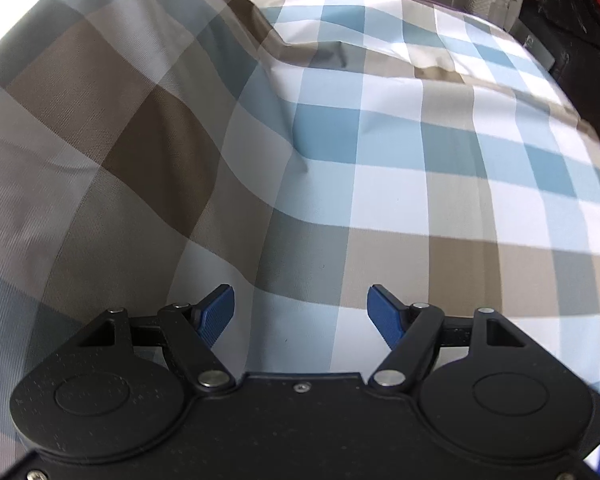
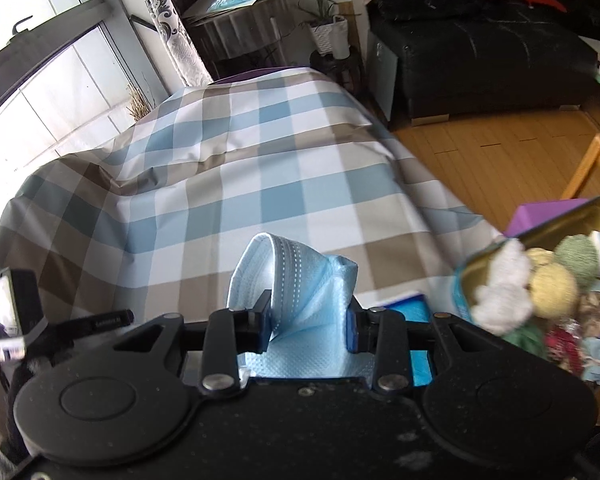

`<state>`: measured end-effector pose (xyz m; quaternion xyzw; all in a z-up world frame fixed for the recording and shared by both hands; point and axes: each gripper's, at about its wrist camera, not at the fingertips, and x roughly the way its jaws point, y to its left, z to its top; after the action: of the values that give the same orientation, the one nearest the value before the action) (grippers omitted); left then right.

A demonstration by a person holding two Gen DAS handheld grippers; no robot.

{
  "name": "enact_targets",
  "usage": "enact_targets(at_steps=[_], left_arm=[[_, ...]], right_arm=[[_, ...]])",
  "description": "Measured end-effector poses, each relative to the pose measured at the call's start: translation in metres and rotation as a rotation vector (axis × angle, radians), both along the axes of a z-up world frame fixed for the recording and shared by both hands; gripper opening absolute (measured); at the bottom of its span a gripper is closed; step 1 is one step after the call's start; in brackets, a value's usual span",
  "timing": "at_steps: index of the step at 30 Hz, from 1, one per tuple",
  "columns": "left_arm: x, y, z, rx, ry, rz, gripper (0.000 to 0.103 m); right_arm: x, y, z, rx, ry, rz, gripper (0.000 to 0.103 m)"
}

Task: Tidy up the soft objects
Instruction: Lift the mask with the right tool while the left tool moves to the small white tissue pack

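Over the checked cloth (image 2: 228, 184), two grippers and one mask.
Left gripper (image 1: 300, 312) hung apart, empty; right gripper (image 2: 308, 320) was clamped on the mask (image 2: 300, 280), its length pointing forward, with the tin (image 2: 556, 220) of soft things off to its right, nearer that hand.

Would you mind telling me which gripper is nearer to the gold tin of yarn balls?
Right. The right gripper, shut on a blue face mask, has the gold tin just off to its right. The left gripper hangs open over the checked cloth, no tin in its view.
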<state>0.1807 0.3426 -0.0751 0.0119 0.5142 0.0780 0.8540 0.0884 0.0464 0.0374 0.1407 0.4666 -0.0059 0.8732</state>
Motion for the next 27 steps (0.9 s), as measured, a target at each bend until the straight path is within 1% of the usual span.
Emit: enact_targets(at_steps=[3,5,9,12,18,23,27], left_arm=[[-0.009,-0.007,-0.001,0.027,0.011,0.002,0.069],[-0.016,-0.009,0.000,0.014,0.034,-0.015,0.069],[-0.032,-0.011,0.005,0.039,0.062,-0.010,0.069],[-0.042,-0.009,0.011,0.032,0.079,0.012,0.069],[-0.054,-0.010,0.016,0.076,0.102,0.021,0.069],[-0.064,-0.009,0.012,0.085,0.134,0.020,0.069],[-0.074,-0.009,0.008,0.068,0.157,0.017,0.069]], right_arm=[[-0.026,-0.021,-0.003,-0.016,-0.005,-0.002,0.034],[-0.039,-0.035,-0.006,-0.021,-0.004,-0.009,0.034],[-0.057,-0.057,-0.015,-0.014,-0.001,-0.028,0.034],[-0.064,-0.067,-0.019,0.005,-0.010,-0.040,0.034],[-0.071,-0.077,-0.029,0.015,-0.023,-0.041,0.034],[-0.076,-0.085,-0.036,0.032,-0.014,-0.039,0.035],[-0.080,-0.088,-0.039,0.053,-0.009,-0.025,0.035]])
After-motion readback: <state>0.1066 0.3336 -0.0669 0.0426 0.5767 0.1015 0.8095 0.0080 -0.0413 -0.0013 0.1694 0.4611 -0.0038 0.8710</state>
